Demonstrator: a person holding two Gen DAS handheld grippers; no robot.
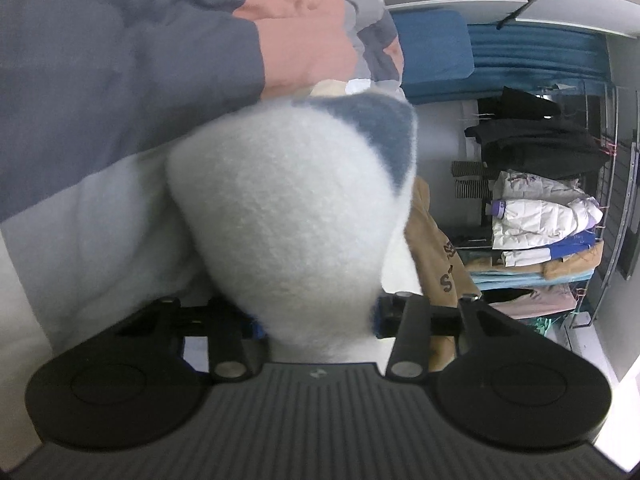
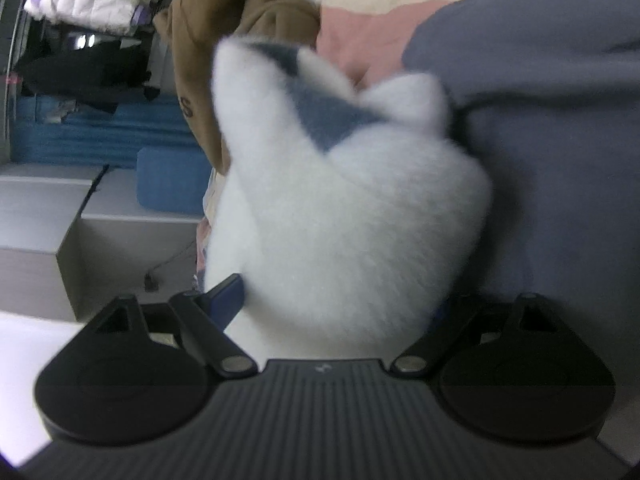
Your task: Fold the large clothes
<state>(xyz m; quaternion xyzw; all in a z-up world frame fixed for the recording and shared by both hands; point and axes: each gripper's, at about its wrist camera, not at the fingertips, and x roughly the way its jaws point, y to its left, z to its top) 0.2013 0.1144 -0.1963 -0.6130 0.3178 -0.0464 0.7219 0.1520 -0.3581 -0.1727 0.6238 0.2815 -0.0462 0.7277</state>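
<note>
A fluffy white fleece garment (image 1: 288, 200) with a blue-grey patch (image 1: 380, 128) bulges up right in front of the left wrist camera. My left gripper (image 1: 318, 320) is shut on it: the fleece narrows where the blue pads (image 1: 256, 330) press in from both sides. In the right wrist view the same white fleece (image 2: 340, 220) fills the gap of my right gripper (image 2: 336, 304). Its jaws stand wide apart and open, and the fleece hides the right pad. The fingertips of both grippers are hidden by fabric.
A grey garment with pink and cream blocks (image 1: 100, 60) (image 2: 540, 120) lies behind the fleece. A brown hoodie (image 1: 436, 256) (image 2: 208, 40) hangs beside it. A rack of folded clothes (image 1: 540, 208), a blue cushion (image 1: 432, 48) and pale boxes (image 2: 44, 208) stand beyond.
</note>
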